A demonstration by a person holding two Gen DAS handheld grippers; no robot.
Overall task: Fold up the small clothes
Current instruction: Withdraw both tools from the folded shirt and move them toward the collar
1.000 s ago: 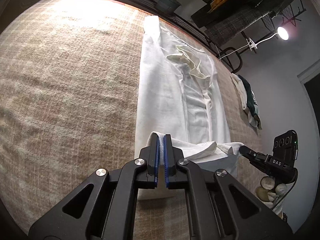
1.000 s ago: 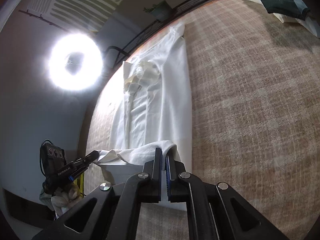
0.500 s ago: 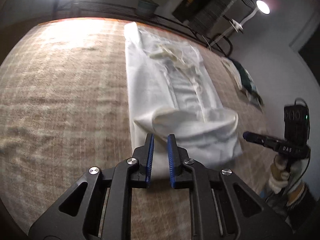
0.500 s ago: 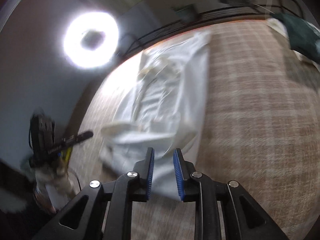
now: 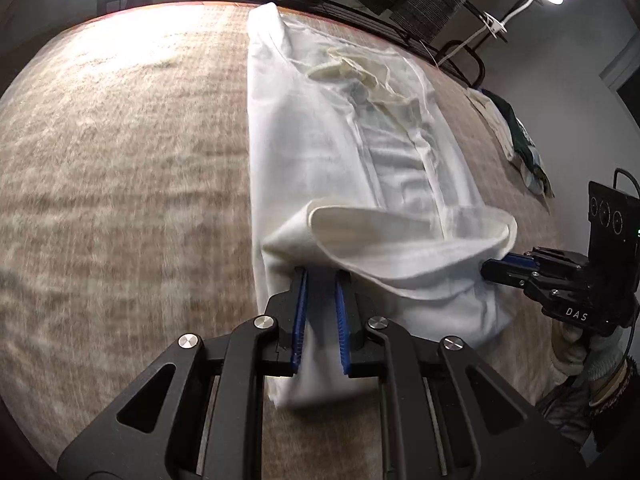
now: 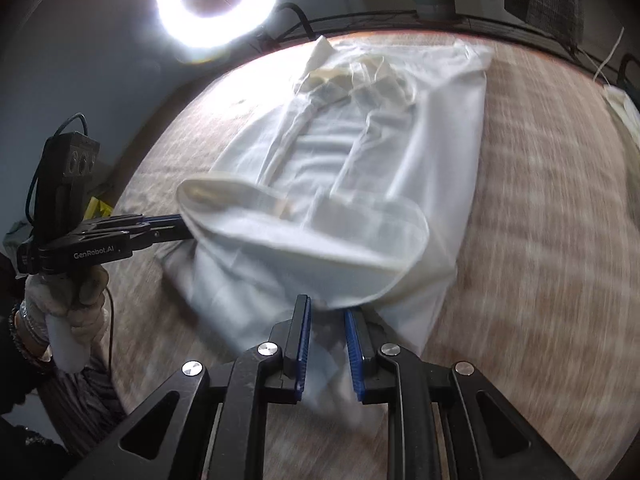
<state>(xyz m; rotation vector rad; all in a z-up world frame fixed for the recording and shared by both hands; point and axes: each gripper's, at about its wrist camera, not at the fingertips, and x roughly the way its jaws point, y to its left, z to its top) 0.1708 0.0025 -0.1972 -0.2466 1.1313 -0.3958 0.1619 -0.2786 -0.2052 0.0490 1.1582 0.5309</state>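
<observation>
We find the white shirt (image 5: 344,152) lying on the bench (image 5: 120,160), its folded hem just ahead of both parted, empty hand-held grippers, left (image 5: 320,276) and right (image 6: 326,312).

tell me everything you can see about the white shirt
The white shirt is thin, slightly sheer cloth with a cream collar at the far end and a centre placket. It lies lengthwise on the beige woven surface, sides folded in. Its near hem is doubled back in a loose roll. Both open claws, left and right, sit at that roll.
</observation>
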